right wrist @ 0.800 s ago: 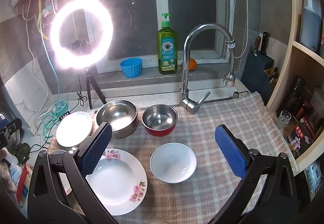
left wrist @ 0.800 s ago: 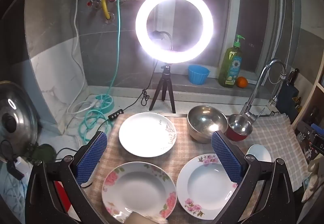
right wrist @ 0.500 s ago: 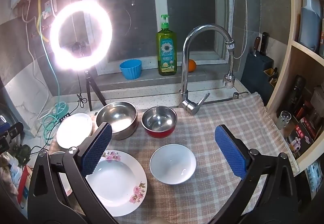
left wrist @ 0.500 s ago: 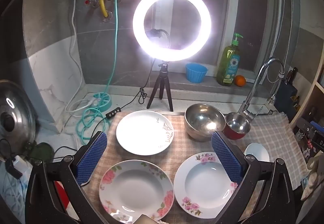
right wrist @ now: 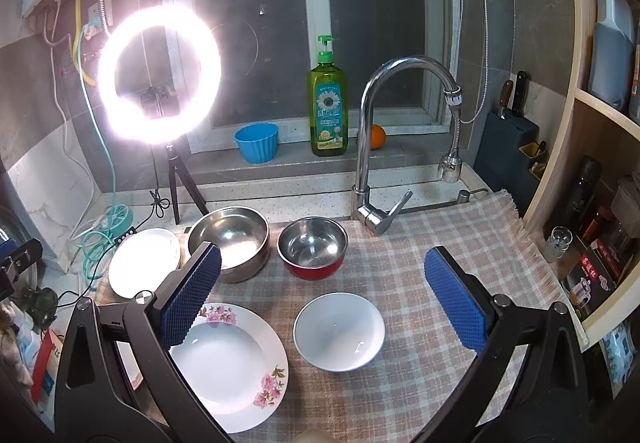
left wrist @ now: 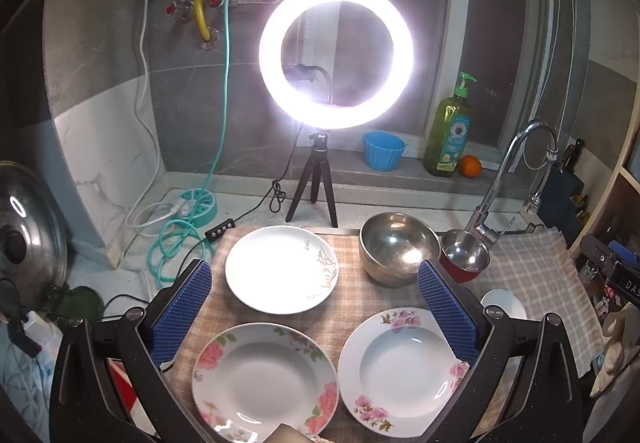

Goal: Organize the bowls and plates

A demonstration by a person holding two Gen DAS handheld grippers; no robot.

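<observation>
Plates: three on the checked cloth (left wrist: 532, 267) | left wrist: left gripper (left wrist: 314, 309) wide, empty above flat plate (left wrist: 280, 269), rose plate (left wrist: 264, 379) | right wrist: right gripper (right wrist: 322, 297) wide over white bowl (right wrist: 339, 331); soap bottle (right wrist: 327, 99) label unreadable

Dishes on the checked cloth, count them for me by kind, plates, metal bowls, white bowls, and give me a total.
Plates: 3, a plain white plate with a gold sprig, a pink-flowered plate on the left and a pink-flowered plate on the right.
Metal bowls: 2, a large steel bowl and a red-sided steel bowl.
White bowls: 1, a white bowl.
Total: 6
</observation>
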